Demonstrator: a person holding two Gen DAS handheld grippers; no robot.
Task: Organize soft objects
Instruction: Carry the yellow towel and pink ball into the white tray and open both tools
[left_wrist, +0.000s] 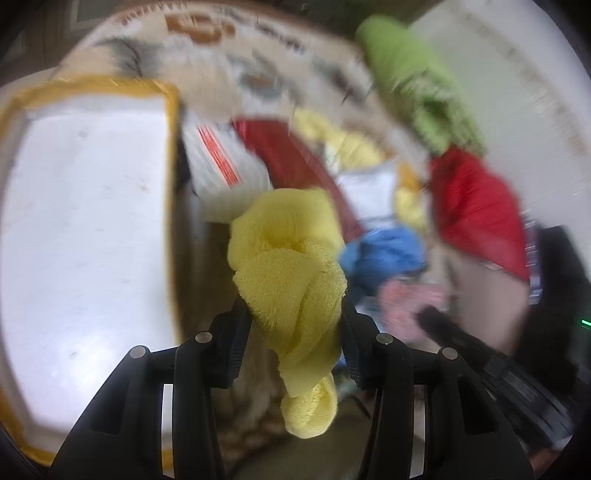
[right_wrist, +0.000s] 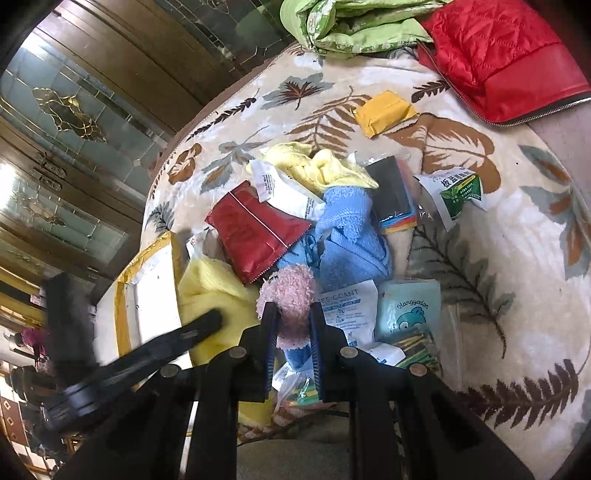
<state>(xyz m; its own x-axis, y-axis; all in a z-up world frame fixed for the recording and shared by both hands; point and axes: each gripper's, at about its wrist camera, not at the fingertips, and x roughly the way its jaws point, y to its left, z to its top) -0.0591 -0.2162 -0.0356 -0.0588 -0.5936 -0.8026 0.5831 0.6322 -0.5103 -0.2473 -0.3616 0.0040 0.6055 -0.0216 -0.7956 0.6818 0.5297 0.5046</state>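
Observation:
A bunched yellow towel (left_wrist: 291, 266) hangs between the pads of my left gripper (left_wrist: 295, 314), which is shut on it; its knotted tail droops below the fingers. The view is blurred. From the right wrist view the same towel (right_wrist: 210, 284) lies under a black finger of the left gripper (right_wrist: 207, 321). My right gripper (right_wrist: 291, 314) is shut on a fluffy pink cloth (right_wrist: 291, 291). Just beyond the pink cloth lies a crumpled blue towel (right_wrist: 351, 236), and farther off another yellow cloth (right_wrist: 314, 166).
A white tray with a yellow rim (left_wrist: 92, 206) sits left of the pile. A red pouch (right_wrist: 255, 236), paper sachets (right_wrist: 343, 314) and a yellow packet (right_wrist: 384, 110) litter the leaf-patterned blanket (right_wrist: 498, 258). A red quilted bag (right_wrist: 498, 55) and green bedding (right_wrist: 351, 26) lie at the far edge.

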